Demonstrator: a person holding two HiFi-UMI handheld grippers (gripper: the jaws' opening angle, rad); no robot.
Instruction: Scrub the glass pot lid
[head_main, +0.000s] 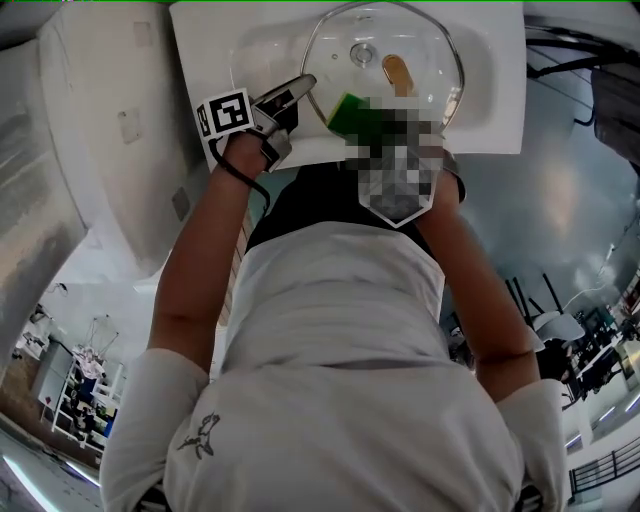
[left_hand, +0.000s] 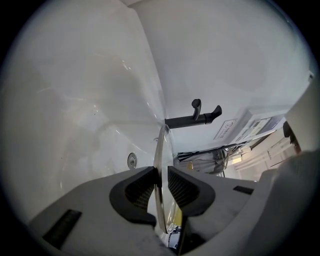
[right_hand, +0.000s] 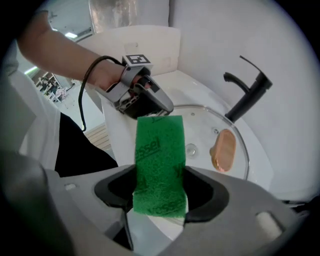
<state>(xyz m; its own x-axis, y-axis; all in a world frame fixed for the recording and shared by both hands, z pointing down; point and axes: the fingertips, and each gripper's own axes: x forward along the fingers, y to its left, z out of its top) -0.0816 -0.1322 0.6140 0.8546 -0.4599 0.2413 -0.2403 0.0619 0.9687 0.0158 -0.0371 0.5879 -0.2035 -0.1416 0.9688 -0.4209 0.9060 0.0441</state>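
The left gripper (head_main: 300, 88) pinches the glass lid (head_main: 345, 45) at nine o'clock. The right gripper (right_hand: 160, 190) clasps a green pad (right_hand: 160, 150) near six o'clock.

Soft white light from overhead fills all three views, bright and even, with no hard shadows. The glossy white ceramic sink (head_main: 500, 120) is nearly washed out, its curves barely readable in the left gripper view. Thin glints trace the steel rim of the round clear glass pot lid (right_hand: 200, 130). The rough green scouring pad (right_hand: 159, 165) is sharp and saturated, its fibres showing. Both gripper views bend strongly at the edges and end in black corners. In the head view the room curves and shrinks toward the frame's border.
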